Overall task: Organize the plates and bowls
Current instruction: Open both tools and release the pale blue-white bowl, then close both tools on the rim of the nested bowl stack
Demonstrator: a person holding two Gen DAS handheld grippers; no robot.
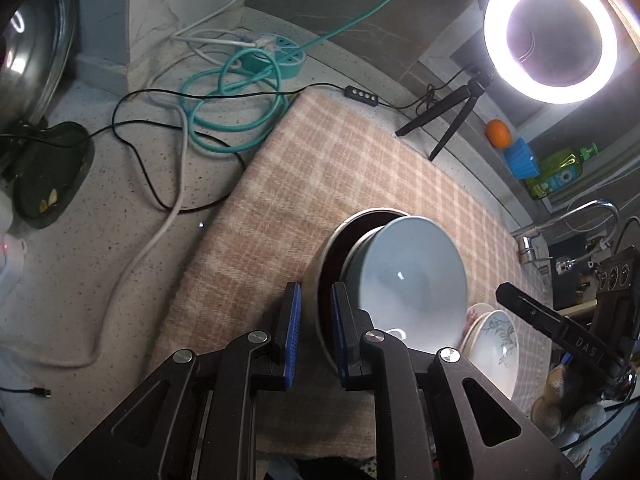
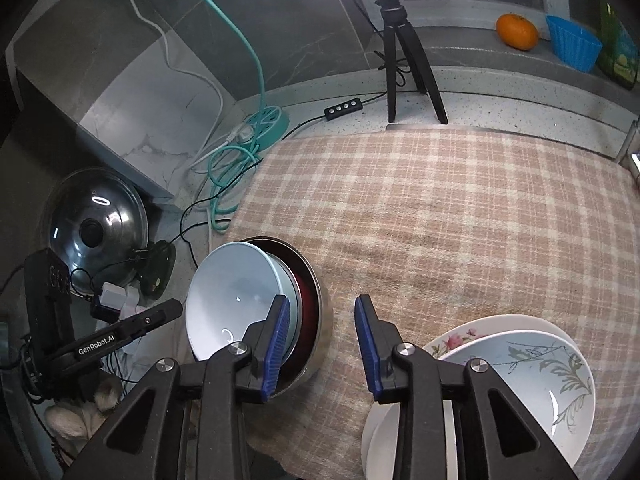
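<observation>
A pale blue bowl (image 1: 416, 276) leans tilted inside a steel bowl (image 1: 326, 276) with a dark red inside, on the checked cloth (image 1: 328, 160). My left gripper (image 1: 316, 336) has its blue pads on either side of the steel bowl's rim, which fills the narrow gap between them. In the right wrist view the blue bowl (image 2: 232, 296) and steel bowl (image 2: 316, 312) sit left of my right gripper (image 2: 322, 344), which is open and empty above the cloth (image 2: 460, 208). A stack of white floral plates (image 2: 528, 364) lies at the lower right; the stack also shows in the left wrist view (image 1: 496, 340).
A ring light (image 1: 550, 34) on a tripod (image 2: 404, 56) stands at the cloth's far edge. Teal and white cables with a round power strip (image 1: 280, 56) lie far left. A pot lid (image 2: 96, 224) leans at the left. An orange (image 2: 516, 32), a blue cup (image 2: 574, 46) and a faucet (image 1: 568, 224) are right.
</observation>
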